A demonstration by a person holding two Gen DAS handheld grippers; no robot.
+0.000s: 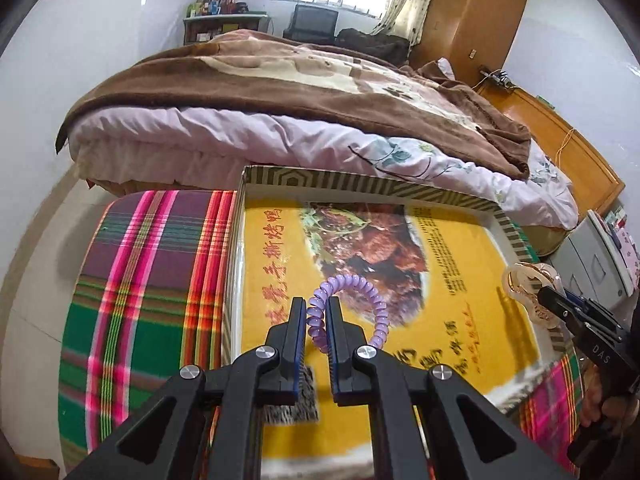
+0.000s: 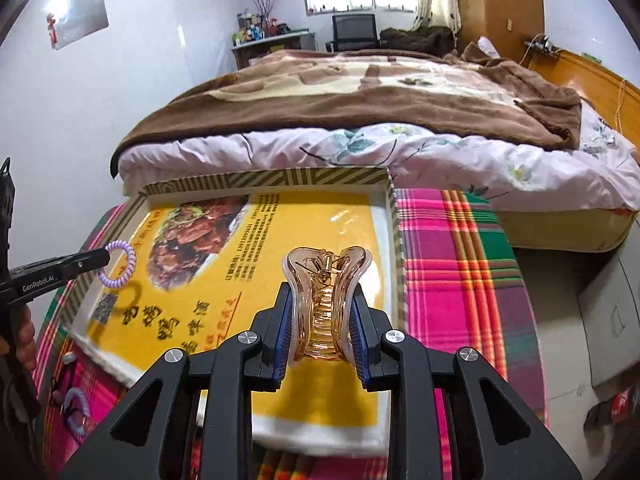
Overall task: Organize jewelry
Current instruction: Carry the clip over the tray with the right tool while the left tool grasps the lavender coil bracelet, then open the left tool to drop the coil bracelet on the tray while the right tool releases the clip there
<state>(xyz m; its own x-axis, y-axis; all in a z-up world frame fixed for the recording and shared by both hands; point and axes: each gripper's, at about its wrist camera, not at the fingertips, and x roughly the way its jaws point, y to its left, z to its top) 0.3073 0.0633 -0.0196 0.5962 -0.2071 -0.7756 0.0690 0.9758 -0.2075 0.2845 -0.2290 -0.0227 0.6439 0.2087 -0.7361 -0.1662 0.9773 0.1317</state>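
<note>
My left gripper (image 1: 317,312) is shut on a purple spiral hair tie (image 1: 360,298) and holds it above the shallow box (image 1: 320,178) with a yellow printed bottom. It also shows in the right wrist view (image 2: 102,260) with the hair tie (image 2: 120,266) hanging from its tips. My right gripper (image 2: 322,312) is shut on a translucent amber claw hair clip (image 2: 325,300), above the box's near right part. The clip (image 1: 528,288) and right gripper (image 1: 560,304) show at the box's right edge in the left wrist view.
The box (image 2: 260,180) sits on a plaid cloth (image 1: 148,280) over a low surface beside a bed (image 1: 280,120). Another pale blue hair tie (image 2: 76,408) lies on the cloth left of the box. A grey cabinet (image 2: 608,320) stands at right.
</note>
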